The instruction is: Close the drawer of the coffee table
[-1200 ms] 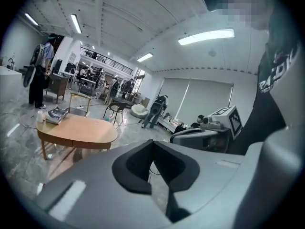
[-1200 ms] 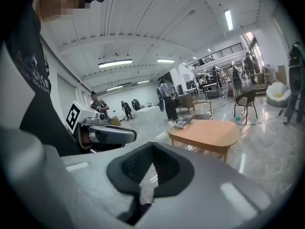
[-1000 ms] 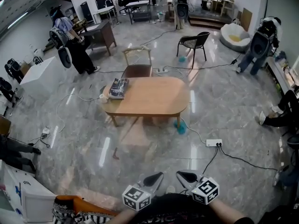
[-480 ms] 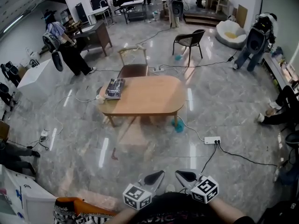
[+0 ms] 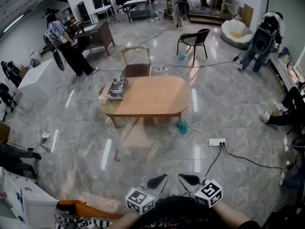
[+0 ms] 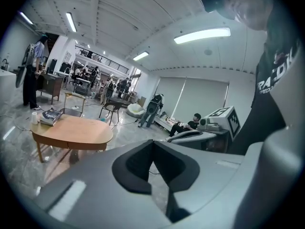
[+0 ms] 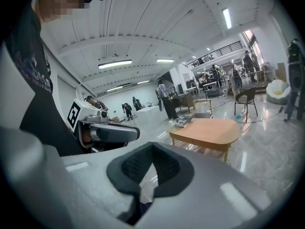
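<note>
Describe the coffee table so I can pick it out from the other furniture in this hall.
Start at the middle of the glossy grey marble floor. The coffee table stands there, with a wooden-framed chair right behind it. It is the only low, light-wood table with rounded corners, and a dark book lies at its left end.

Smooth matt wood on the coffee table [image 5: 153, 97] — glossy stone floor [image 5: 228, 109]

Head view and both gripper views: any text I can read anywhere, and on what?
No text reads whole.
Shirt print: white letters, cut off, unreadable.
Book cover: too small.
Left marker cube, right marker cube: square patterns, no words.
</note>
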Tool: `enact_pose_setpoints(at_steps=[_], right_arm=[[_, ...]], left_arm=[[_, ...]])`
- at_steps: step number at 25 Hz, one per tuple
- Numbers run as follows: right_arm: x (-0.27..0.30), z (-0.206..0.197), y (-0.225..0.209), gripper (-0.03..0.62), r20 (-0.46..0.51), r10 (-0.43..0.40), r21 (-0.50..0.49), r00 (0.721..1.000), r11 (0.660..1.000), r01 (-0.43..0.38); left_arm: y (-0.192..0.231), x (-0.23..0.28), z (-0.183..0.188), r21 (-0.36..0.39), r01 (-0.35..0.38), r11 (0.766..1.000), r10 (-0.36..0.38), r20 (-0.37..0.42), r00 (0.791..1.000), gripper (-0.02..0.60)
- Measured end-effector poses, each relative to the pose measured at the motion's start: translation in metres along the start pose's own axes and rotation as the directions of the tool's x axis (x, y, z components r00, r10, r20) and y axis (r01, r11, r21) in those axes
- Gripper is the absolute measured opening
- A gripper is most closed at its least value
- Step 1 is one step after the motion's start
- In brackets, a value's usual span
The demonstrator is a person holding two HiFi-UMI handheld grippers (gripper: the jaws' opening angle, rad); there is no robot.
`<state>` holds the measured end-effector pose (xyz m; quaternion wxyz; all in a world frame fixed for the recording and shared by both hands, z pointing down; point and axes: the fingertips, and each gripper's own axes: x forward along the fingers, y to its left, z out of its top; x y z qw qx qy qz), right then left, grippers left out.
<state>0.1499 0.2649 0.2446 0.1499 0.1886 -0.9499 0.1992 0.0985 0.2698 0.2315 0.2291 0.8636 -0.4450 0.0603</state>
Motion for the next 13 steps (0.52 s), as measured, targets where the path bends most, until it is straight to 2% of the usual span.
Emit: enact_pose_setpoints(at_steps=[13], right_arm=[[0.0049, -0.0059, 0.002, 0.002, -0.011, 0.0, -0.007, 1.0, 1.0, 0.0]], left_arm=[[0.0025, -0.0039, -0.0055, -0.009, -0.004, 1.0, 0.004, 0.003, 1.0, 0.003]])
